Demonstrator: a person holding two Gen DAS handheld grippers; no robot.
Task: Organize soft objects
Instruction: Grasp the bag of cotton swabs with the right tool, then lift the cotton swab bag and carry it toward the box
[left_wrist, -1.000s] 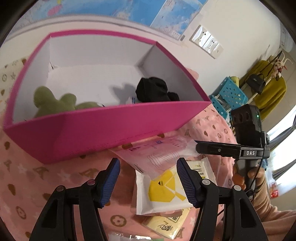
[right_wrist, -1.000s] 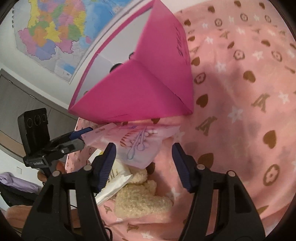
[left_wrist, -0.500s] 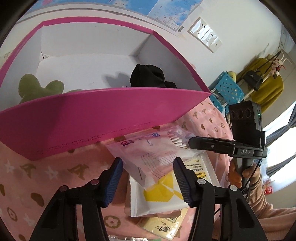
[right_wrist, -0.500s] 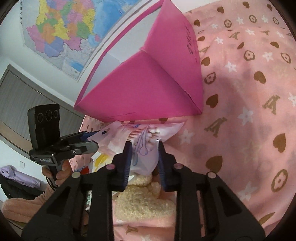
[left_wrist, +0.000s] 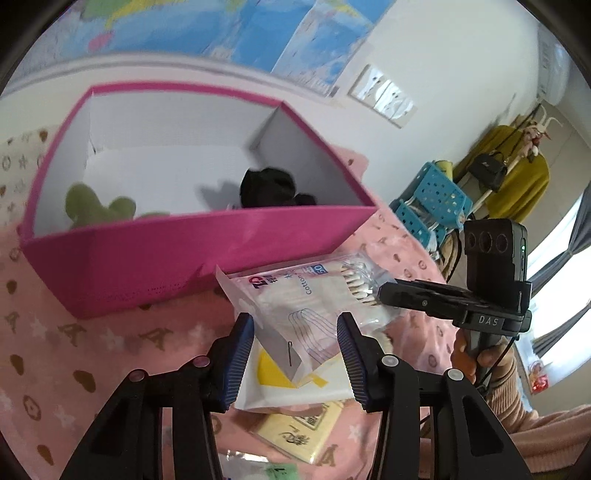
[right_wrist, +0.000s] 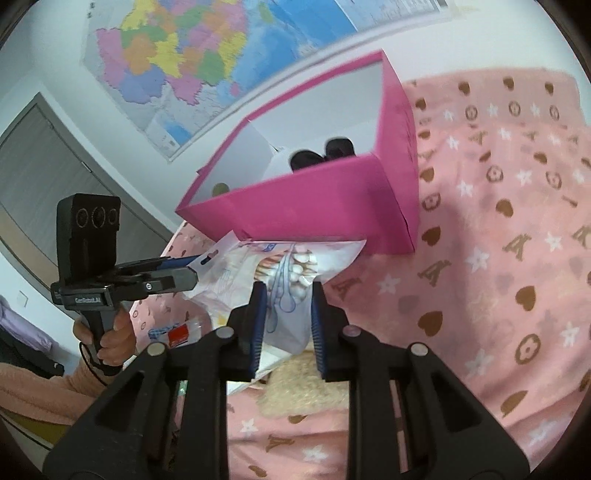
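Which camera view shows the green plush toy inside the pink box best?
The left wrist view: the green plush toy lies plainly in the pink box. In the right wrist view only a small green bit peeks above the box wall.

One pink box (left_wrist: 192, 254) held one green plush toy (left_wrist: 98, 206) and one black soft item (left_wrist: 269, 186); one cotton-swab packet (left_wrist: 306, 306), two hand-held grippers, one wall map (right_wrist: 192, 55).

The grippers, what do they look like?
Each gripper has black plastic arms with silver rivets and ribbed blue pads. Both carry a boxy black camera block with three round lenses. One says DAS. The person wears fuzzy pink sleeves.
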